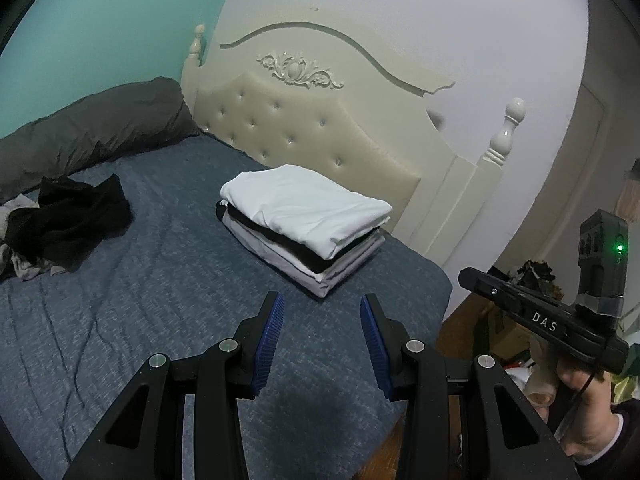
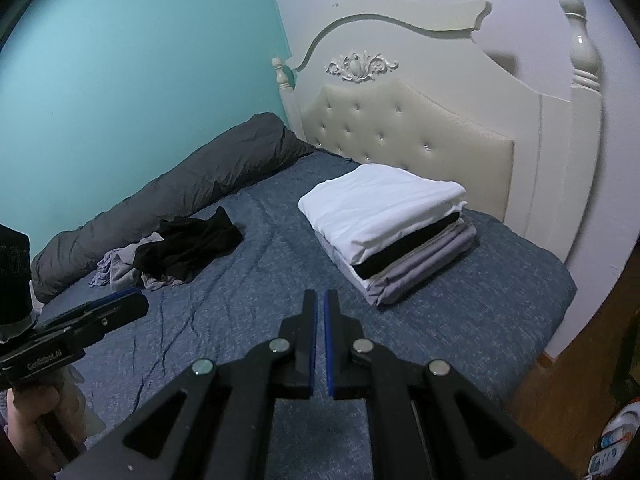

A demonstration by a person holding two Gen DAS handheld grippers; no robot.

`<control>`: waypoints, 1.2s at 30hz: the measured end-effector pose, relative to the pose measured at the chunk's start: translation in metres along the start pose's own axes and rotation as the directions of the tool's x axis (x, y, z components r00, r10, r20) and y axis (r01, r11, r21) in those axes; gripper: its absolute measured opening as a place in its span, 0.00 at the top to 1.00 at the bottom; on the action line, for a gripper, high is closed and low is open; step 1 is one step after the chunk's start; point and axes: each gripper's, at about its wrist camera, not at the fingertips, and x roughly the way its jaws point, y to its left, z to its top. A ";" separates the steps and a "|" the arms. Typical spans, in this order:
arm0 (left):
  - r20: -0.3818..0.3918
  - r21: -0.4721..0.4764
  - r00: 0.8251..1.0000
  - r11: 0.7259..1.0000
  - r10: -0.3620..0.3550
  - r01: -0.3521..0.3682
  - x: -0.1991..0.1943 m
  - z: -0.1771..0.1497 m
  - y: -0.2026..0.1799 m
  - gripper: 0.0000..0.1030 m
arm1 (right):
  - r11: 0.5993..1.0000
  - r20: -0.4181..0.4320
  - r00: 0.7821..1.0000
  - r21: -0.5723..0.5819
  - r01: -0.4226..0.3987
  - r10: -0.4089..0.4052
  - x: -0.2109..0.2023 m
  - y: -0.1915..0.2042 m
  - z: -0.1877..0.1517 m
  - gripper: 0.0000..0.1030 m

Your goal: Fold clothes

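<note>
A neat stack of folded clothes [image 1: 308, 220], white on top over black and grey layers, lies on the blue bed near the headboard; it also shows in the right wrist view [image 2: 384, 216]. A crumpled pile of black and grey clothes [image 1: 60, 224] lies to the left, also in the right wrist view [image 2: 176, 248]. My left gripper [image 1: 322, 308] is open and empty, hovering above the bed just short of the stack. My right gripper [image 2: 320, 300] is shut and empty above the bed, left of the stack's near corner.
A dark grey rolled duvet [image 2: 168, 196] lies along the teal wall. A cream tufted headboard [image 1: 304, 128] stands behind the stack. The blue bedspread [image 1: 160, 312] ends at the right, with wooden floor [image 2: 568, 392] and clutter beyond.
</note>
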 end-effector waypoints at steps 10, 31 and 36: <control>0.010 0.022 1.000 1.000 0.011 -0.011 -0.019 -0.010 -0.016 0.57 | 0.999 0.013 0.999 -0.008 0.036 -0.036 -0.027 -0.003 -0.014 0.89; 0.021 0.058 0.999 0.998 0.034 -0.036 -0.043 -0.023 -0.039 0.39 | 0.998 0.020 0.998 -0.003 0.056 -0.056 -0.062 -0.004 -0.035 0.51; 0.024 0.064 0.999 0.997 0.040 -0.042 -0.047 -0.024 -0.042 0.35 | 0.998 0.014 0.998 -0.014 0.058 -0.058 -0.064 -0.001 -0.036 0.39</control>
